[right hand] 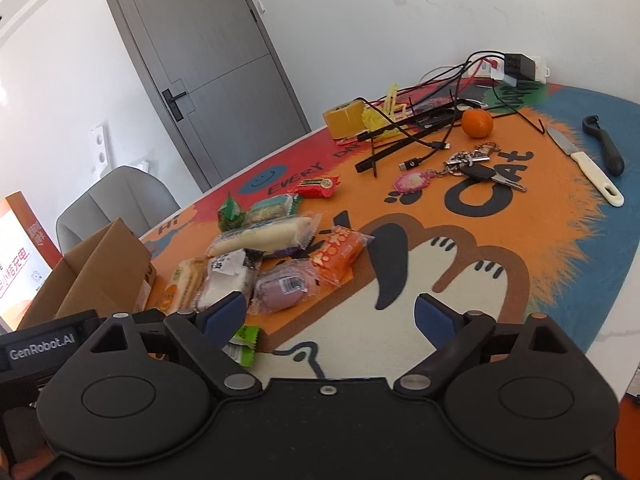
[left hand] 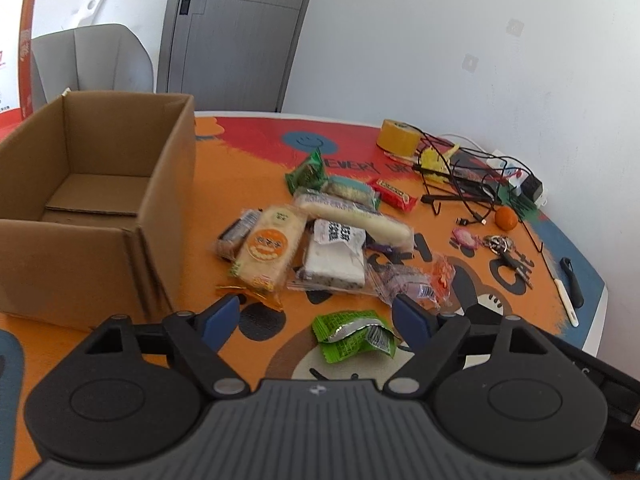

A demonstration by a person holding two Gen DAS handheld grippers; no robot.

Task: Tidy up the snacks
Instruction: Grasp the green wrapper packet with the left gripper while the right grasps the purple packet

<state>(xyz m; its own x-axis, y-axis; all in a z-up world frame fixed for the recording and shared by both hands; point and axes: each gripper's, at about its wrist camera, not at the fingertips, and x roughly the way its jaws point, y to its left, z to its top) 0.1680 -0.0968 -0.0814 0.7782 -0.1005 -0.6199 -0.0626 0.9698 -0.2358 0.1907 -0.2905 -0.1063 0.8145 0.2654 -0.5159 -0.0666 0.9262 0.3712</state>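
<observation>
A pile of wrapped snacks lies mid-table: a cream cake pack with an orange label (left hand: pixel 269 249), a long white bread roll (left hand: pixel 352 213), a white pack (left hand: pixel 335 260), a red bar (left hand: pixel 394 194) and green packs (left hand: pixel 309 171). A green snack packet (left hand: pixel 352 336) lies just in front of my left gripper (left hand: pixel 318 314), which is open and empty above it. An open empty cardboard box (left hand: pixel 92 200) stands to the left. My right gripper (right hand: pixel 330 314) is open and empty, near a purple pack (right hand: pixel 282 286) and an orange pack (right hand: pixel 340 254).
The table has a colourful cat mat (right hand: pixel 500 240). At the far right lie a tape roll (left hand: pixel 398 136), tangled cables with a charger (left hand: pixel 472 176), an orange (right hand: pixel 477 123), keys (right hand: pixel 476 168), a knife (right hand: pixel 584 166) and a peeler (right hand: pixel 606 146). A grey chair (left hand: pixel 92 60) stands behind the box.
</observation>
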